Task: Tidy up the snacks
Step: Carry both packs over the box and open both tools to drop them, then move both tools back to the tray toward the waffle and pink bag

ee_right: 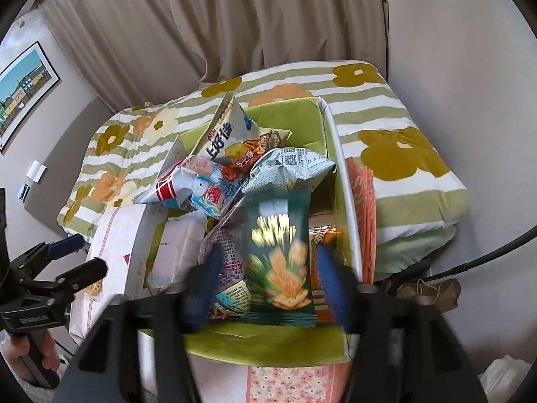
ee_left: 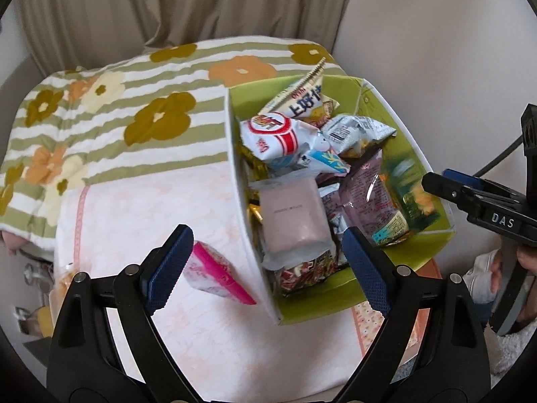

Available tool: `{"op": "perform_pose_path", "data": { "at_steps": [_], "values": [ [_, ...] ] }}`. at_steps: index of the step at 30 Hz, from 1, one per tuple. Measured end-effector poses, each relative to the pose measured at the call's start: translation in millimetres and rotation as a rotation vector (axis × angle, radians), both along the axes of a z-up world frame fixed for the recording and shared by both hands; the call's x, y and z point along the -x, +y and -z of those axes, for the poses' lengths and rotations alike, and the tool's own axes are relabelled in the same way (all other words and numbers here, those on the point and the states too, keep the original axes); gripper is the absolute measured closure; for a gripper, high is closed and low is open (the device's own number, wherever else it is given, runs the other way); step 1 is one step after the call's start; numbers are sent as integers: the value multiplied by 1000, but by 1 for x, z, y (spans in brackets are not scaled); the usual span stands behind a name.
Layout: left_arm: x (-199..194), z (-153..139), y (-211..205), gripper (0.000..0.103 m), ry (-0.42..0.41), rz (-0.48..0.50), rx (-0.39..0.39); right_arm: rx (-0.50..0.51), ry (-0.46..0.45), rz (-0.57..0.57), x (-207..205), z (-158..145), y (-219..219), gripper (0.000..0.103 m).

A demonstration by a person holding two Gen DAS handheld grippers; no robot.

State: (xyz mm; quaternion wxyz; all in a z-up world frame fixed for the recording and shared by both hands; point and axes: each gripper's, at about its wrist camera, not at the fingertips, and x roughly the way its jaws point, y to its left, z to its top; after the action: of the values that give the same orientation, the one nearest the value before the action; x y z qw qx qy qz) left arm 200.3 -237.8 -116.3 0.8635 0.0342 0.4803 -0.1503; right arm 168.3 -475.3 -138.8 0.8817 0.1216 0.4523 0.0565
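Note:
A box [ee_left: 235, 168] [ee_right: 349, 208], green inside and white outside, holds several snack bags. My left gripper [ee_left: 265, 235] stands open astride the box's near left wall, above a pale pink packet [ee_left: 292, 215]; its pads touch nothing. A magenta packet [ee_left: 218, 272] lies outside the box on the pale cloth, by the left finger. My right gripper [ee_right: 268, 280] [ee_left: 439, 178] is open over the box's right side. A blurred green snack bag [ee_right: 278, 258] [ee_left: 412, 184] is between its fingers, clear of both pads. The left gripper [ee_right: 89, 252] also shows at the left edge of the right wrist view.
The box rests on a pale pink cloth [ee_left: 151, 221] over a green-striped floral blanket [ee_left: 100, 117]. A beige curtain [ee_right: 235, 27] hangs behind. A framed picture [ee_right: 23, 90] is on the left wall. A person's hand [ee_left: 527, 262] holds the right gripper's handle.

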Motion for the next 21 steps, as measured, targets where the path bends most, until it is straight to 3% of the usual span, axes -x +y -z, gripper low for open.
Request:
{"op": "perform_pose_path", "data": {
  "at_steps": [3,10,21],
  "values": [
    [4,-3,6,13,-8,-12,-12,-20,-44,-3,5,-2,2,11],
    [15,-9,13,13,-21,-29,-28,51,-99,-47,19,-12,19,11],
    [49,-2,41,13,-17,-108,-20,34,-190,-151,38,-25,49,11]
  ]
}}
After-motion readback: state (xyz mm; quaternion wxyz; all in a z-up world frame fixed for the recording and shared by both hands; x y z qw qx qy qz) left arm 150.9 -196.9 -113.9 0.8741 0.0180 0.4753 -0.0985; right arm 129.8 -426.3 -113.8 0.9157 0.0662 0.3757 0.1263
